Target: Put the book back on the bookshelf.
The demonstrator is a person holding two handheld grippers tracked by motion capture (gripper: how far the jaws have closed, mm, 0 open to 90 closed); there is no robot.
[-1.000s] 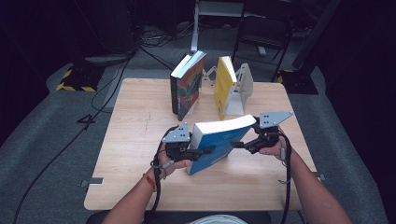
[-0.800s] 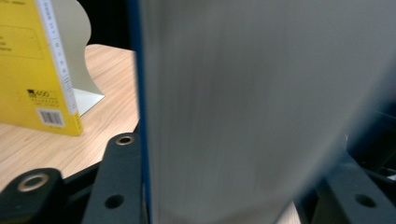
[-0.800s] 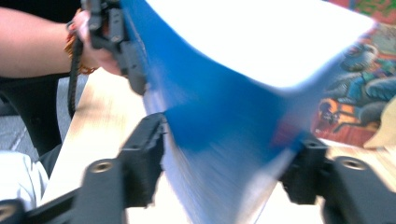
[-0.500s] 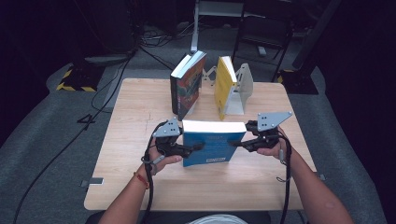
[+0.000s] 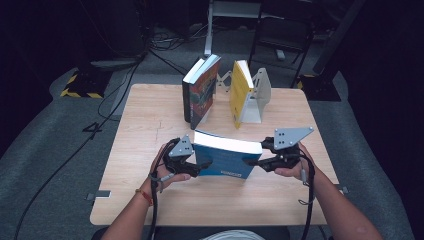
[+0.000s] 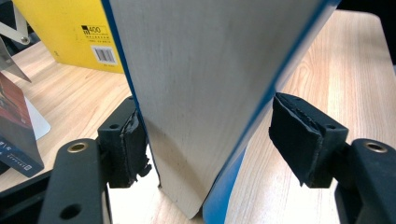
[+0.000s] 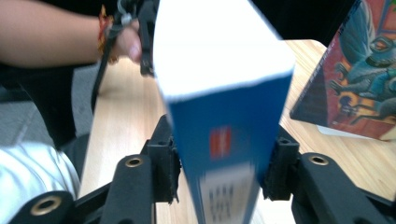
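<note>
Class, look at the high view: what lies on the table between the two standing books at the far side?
Nothing: between the dark illustrated book and the yellow book, the high view shows bare wooden table.

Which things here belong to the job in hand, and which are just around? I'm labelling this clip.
In the job:
- blue book, standing on edge
- left gripper, jaws around one end, right-hand pad apart from the cover
- right gripper, clamped on the spine end

Just around:
- illustrated book
- yellow book
- white bookend
- wooden table
</note>
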